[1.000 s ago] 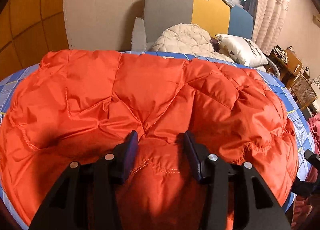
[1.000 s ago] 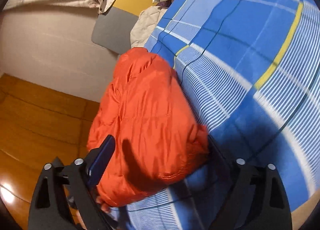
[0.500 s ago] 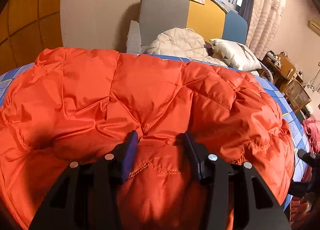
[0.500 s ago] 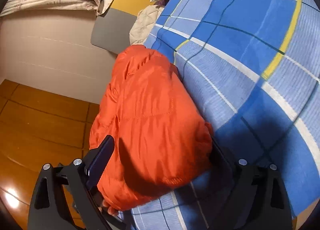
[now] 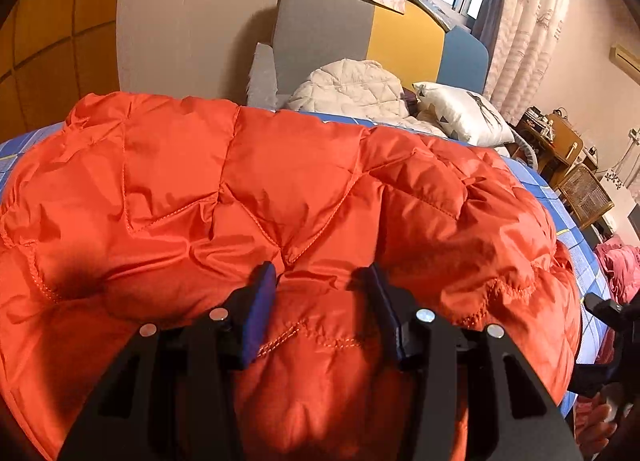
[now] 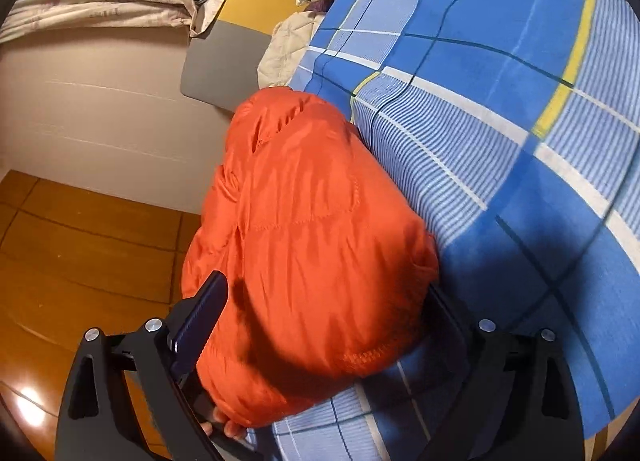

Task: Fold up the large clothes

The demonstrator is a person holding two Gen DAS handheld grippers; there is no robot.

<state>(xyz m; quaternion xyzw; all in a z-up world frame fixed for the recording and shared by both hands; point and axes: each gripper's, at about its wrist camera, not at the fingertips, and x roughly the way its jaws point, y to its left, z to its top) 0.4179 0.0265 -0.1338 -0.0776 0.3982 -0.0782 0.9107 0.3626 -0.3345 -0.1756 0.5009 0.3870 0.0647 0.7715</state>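
Note:
A large orange quilted down jacket (image 5: 280,189) lies folded in a thick bundle on a blue plaid bed sheet (image 6: 500,101). My left gripper (image 5: 322,281) clamps a thick fold at the jacket's near edge, with padding bulging between the fingers. My right gripper (image 6: 320,301) is wide open and straddles the jacket's (image 6: 312,229) end; one finger sits above the padding, the other lies against the sheet beside it. The right gripper also shows at the right edge of the left wrist view (image 5: 612,309).
A cream quilted blanket (image 5: 348,85) and a white pillow (image 5: 464,113) lie by the grey, yellow and blue headboard (image 5: 360,33). A wooden wardrobe (image 5: 44,33) stands at the left. A wicker basket (image 5: 586,197) and pink cloth (image 5: 620,265) are beside the bed.
The left gripper has lifted and tilted slightly with the fold still held. The right gripper has moved in along the jacket's end, which now fills more of the space between its fingers.

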